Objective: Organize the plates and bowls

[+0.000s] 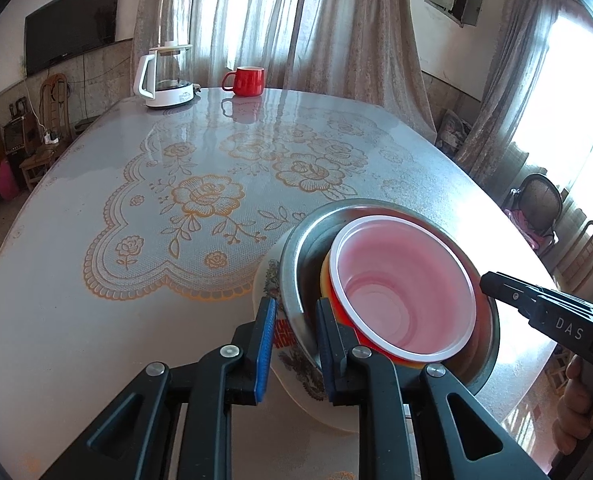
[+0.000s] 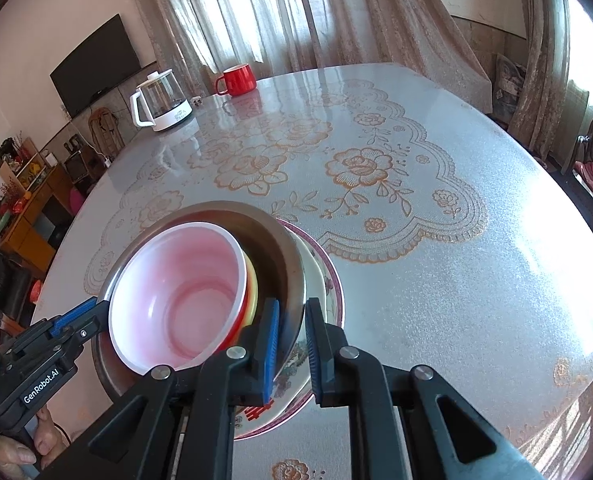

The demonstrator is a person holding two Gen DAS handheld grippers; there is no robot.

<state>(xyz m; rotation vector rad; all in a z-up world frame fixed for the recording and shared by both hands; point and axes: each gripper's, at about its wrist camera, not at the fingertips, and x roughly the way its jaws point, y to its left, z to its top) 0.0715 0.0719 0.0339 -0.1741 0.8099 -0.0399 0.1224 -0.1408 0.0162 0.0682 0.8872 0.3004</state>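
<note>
1. Plates and bowls are already gathered in one stack at the near edge of the counter (image 1: 96, 280). At the bottom lies a patterned plate (image 2: 320, 276), on it sits a metal bowl (image 1: 296, 256), and inside this bowl are a thin yellow dish (image 2: 251, 280) and a red plastic bowl (image 1: 408, 280) with a pale pink inside.

2. The left gripper (image 1: 295, 344) has its fingers nearly together, and they clamp the near rim of the metal bowl: one blue pad is outside the wall, the other is inside, between the wall and the red plastic bowl.

3. The right gripper (image 2: 292, 340) does the same on the opposite side of the rim. Its fingers are also narrow, and the metal wall stands between them. So both hands hold the same bowl.

4. The stack looks a little tilted in both views, and I cannot tell whether it rests fully on the plate or is lifted a bit.

5. My judgement: the nesting part seems finished, because no loose plate or bowl is visible elsewhere on the counter. Only a kettle (image 1: 164, 76) and a red mug (image 1: 246, 80) stand at the far side, well apart from the stack.

6. What is left, probably, is to set the stack straight or carry it to its final place, and then release both grips.
</note>
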